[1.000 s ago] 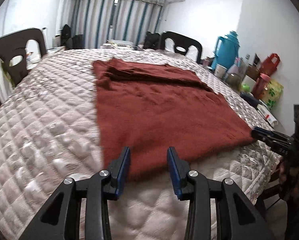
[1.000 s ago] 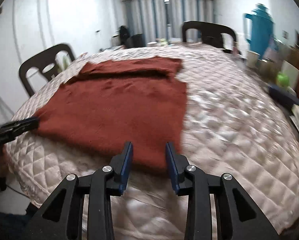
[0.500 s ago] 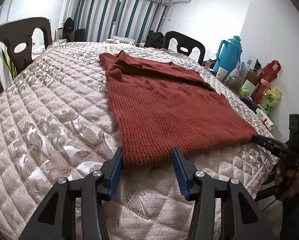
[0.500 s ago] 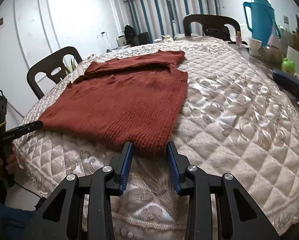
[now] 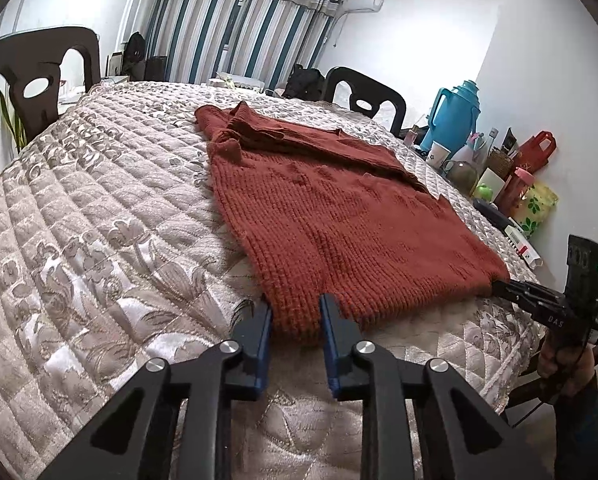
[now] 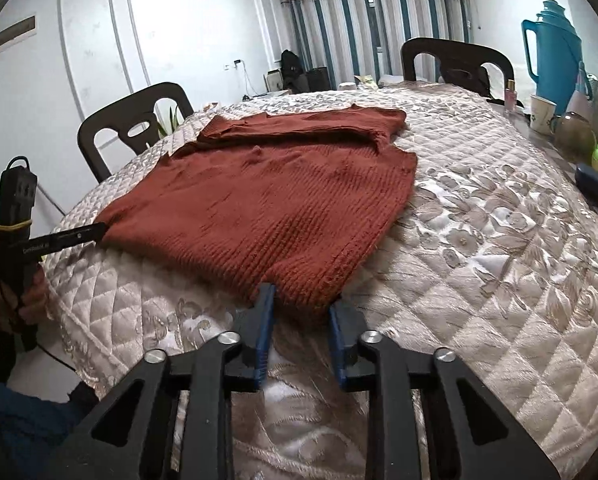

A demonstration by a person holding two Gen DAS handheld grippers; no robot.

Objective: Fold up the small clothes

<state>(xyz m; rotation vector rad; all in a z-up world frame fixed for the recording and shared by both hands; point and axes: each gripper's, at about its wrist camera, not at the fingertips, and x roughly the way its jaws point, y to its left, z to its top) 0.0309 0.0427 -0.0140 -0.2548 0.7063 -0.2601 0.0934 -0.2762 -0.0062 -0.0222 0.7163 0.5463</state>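
Rust-red knitted sweater (image 5: 339, 216) lies flat on your quilted floral surface (image 5: 99, 208). Your left hand-held gripper (image 5: 295, 320) and right hand-held gripper (image 6: 301, 308) are each closing on a near hem corner.

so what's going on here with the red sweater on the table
A person holds a two-finger gripper in each hand and is starting to fold a rust-red knitted sweater spread flat on a table covered with a quilted beige cloth. The left gripper and right gripper each sit at a near corner of the hem, jaws closing with the knit edge between them. Nothing is lifted or folded over from this end yet.
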